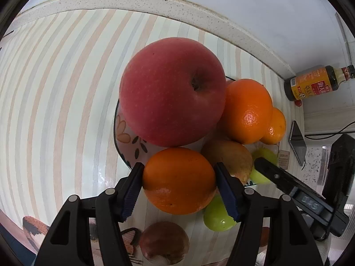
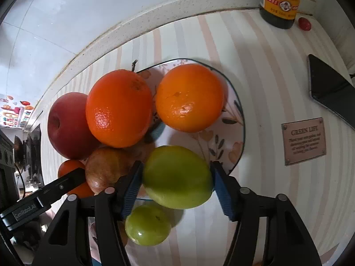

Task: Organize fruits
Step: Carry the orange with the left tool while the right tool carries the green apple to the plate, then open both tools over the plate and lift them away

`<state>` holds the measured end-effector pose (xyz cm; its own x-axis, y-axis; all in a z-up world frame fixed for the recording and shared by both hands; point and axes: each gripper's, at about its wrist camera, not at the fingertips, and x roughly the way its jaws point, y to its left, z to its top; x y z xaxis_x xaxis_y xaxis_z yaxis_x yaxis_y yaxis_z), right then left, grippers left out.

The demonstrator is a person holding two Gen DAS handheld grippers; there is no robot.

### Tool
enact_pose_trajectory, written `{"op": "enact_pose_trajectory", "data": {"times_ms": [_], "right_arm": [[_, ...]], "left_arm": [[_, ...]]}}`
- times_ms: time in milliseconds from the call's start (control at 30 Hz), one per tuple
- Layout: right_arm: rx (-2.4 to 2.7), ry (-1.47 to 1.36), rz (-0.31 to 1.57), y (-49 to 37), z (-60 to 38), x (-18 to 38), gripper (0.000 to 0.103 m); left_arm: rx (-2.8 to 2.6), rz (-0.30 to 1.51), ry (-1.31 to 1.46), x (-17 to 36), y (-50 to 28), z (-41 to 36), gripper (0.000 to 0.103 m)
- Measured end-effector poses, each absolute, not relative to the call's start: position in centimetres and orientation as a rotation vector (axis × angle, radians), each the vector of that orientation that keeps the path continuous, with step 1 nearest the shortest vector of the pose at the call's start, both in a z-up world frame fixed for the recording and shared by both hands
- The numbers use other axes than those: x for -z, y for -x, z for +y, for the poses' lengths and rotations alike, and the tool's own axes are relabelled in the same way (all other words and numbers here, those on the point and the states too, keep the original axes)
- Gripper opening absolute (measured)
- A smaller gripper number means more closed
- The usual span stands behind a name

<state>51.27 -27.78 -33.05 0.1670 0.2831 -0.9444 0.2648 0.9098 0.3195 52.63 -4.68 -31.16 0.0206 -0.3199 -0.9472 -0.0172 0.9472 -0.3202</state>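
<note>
- An orange [image 1: 179,180] is clamped between the two blue-padded fingers of the left gripper [image 1: 179,186], at the near edge of a floral plate [image 1: 124,133].
- A large green fruit [image 2: 177,177] is gripped on both sides by the pads of the right gripper [image 2: 176,185], at the near rim of the same plate.
- A big red apple [image 1: 172,90] is seen on the plate, just beyond the held orange in the left wrist view.
- Two further oranges are piled on the plate: a darker orange [image 2: 118,108] touching the apple, and a paler orange [image 2: 189,97] to its right.
- A brownish-red fruit [image 2: 106,168], possibly a second apple, is seen between the apple and the green fruit.
- A smaller green fruit [image 2: 148,224] lies on the striped tablecloth [image 2: 277,88] near the plate, below the held one.
- A dark sauce bottle [image 2: 280,0] with a yellow label is set at the far right, against the speckled counter ledge [image 2: 155,15].
- A small red item [image 2: 304,23] lies beside the bottle; its kind cannot be told.
- A dark phone [image 2: 330,93] is seen at the right, well apart from the plate.
</note>
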Motion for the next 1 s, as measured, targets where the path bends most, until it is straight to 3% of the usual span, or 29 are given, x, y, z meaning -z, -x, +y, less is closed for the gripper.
{"op": "enact_pose_trajectory", "data": {"times_ms": [67, 133, 233, 533, 1000], "right_arm": [[-0.020, -0.474, 1.399, -51.3, -27.8, 32.6, 0.095], [-0.007, -0.451, 1.386, -51.4, -27.6, 31.9, 0.095], [0.023, -0.401, 1.388, -51.2, -27.7, 30.8, 0.097], [0.106, -0.201, 1.326, -47.2, -27.1, 25.9, 0.098], [0.098, -0.126, 1.172, -39.2, -23.7, 17.1, 0.098]], "left_arm": [[0.230, 1.542, 0.242, 30.7, -52.6, -4.8, 0.067], [0.246, 1.501, 0.231, 29.5, -52.5, -4.8, 0.082], [0.247, 1.444, 0.183, 27.4, -52.4, -4.9, 0.094], [0.181, 1.330, 0.011, 23.5, -49.4, -4.4, 0.095], [0.167, 1.205, -0.012, 17.1, -41.8, -3.5, 0.095]]}}
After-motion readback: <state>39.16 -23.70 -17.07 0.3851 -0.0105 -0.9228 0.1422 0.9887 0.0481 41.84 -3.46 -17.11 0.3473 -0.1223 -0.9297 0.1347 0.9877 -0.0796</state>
